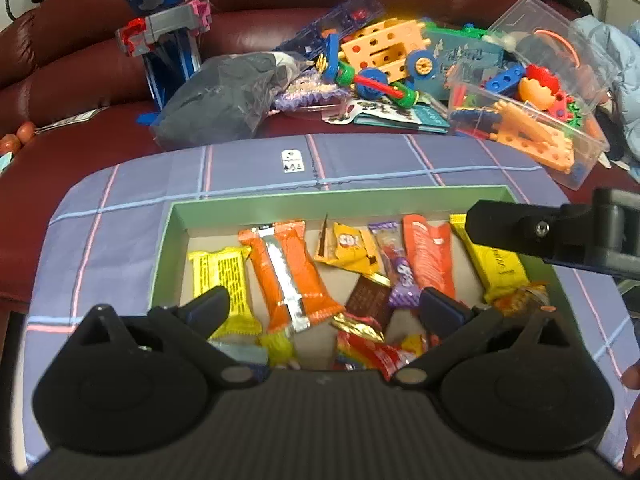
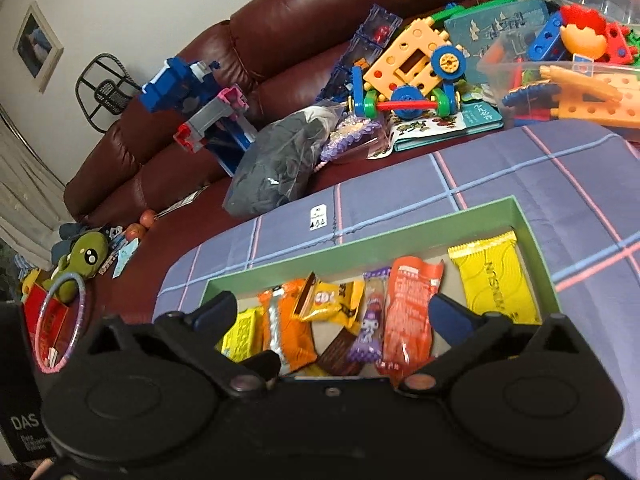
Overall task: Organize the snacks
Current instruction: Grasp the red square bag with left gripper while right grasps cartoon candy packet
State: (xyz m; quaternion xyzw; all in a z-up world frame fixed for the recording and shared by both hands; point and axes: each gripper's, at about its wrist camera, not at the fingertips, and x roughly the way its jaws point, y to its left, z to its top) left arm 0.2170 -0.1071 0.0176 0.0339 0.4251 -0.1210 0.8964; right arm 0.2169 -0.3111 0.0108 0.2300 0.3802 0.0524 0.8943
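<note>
L gripper (image 1: 324,304): nearest the lens, bottom of left wrist view; jaws spread wide, nothing btwn them, hanging over the box's near half.
R gripper (image 2: 332,312): bottom of right wrist view; also wide open, empty. One finger (image 1: 516,228) shows at right edge of left view, over the yellow bar.
Step in hand: looks like picking the next snack to straighten. Judgement: come down w/ pads either side of one wrapper's short width, avoid catching neighbours; the jumbled near-edge pile needs one pack at a time.
Snacks: in green box (image 1: 320,200), centre of both views. Orange pack w/ silver seam (image 1: 292,276), yellow pack (image 1: 222,280) at left, small yellow-orange pack (image 1: 348,252), purple pack (image 1: 396,268), orange-red pack (image 1: 430,256), yellow bar (image 2: 496,280) at right, brown square (image 1: 366,298).
Look: crinkly glossy wrappers, far row roughly side by side, near ones overlapping.
Under box: checked purple cloth (image 1: 240,168).
Beyond: red-brown sofa (image 1: 80,80), toys, clear tub (image 1: 560,80) upper right.
</note>
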